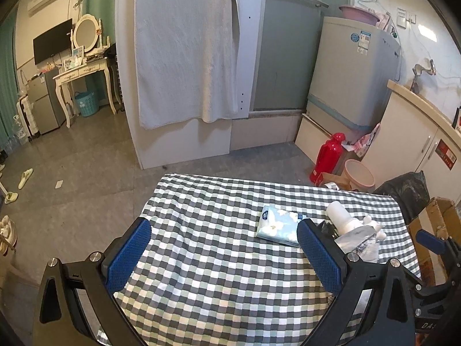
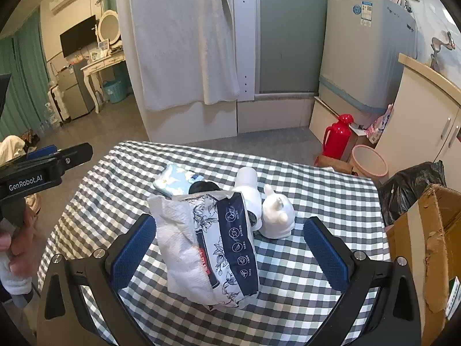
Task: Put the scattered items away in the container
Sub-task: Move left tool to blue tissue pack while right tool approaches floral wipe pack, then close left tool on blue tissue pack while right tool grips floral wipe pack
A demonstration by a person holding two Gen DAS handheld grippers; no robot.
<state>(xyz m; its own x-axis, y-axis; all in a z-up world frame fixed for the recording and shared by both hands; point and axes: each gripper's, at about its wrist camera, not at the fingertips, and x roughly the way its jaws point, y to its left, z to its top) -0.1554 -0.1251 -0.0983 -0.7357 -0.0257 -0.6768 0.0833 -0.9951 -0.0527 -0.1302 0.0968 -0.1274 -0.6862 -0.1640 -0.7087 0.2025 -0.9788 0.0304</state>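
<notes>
Checked tablecloth [image 2: 302, 259] lies bare at lower frame; our right gripper [image 2: 230, 248], jaws apart, straddles the tissue pack [image 2: 210, 248], hiding a dark item. Left gripper [image 1: 222, 256] gapes empty.

Tissue pack [image 2: 213, 248] between gaping jaws — untouched

Grey-and-white checked cloth table cover [image 2: 302, 259]: matt, woven, lightly creased. Torn glossy plastic tissue pack with navy floral print [image 2: 227, 245]; soft quilted white paper inside. Smooth white ceramic-looking figurine [image 2: 276, 216]. Rough brown cardboard box [image 2: 426, 248], right. Dimpled blue rubbery gripper pads [image 2: 132, 248].
</notes>
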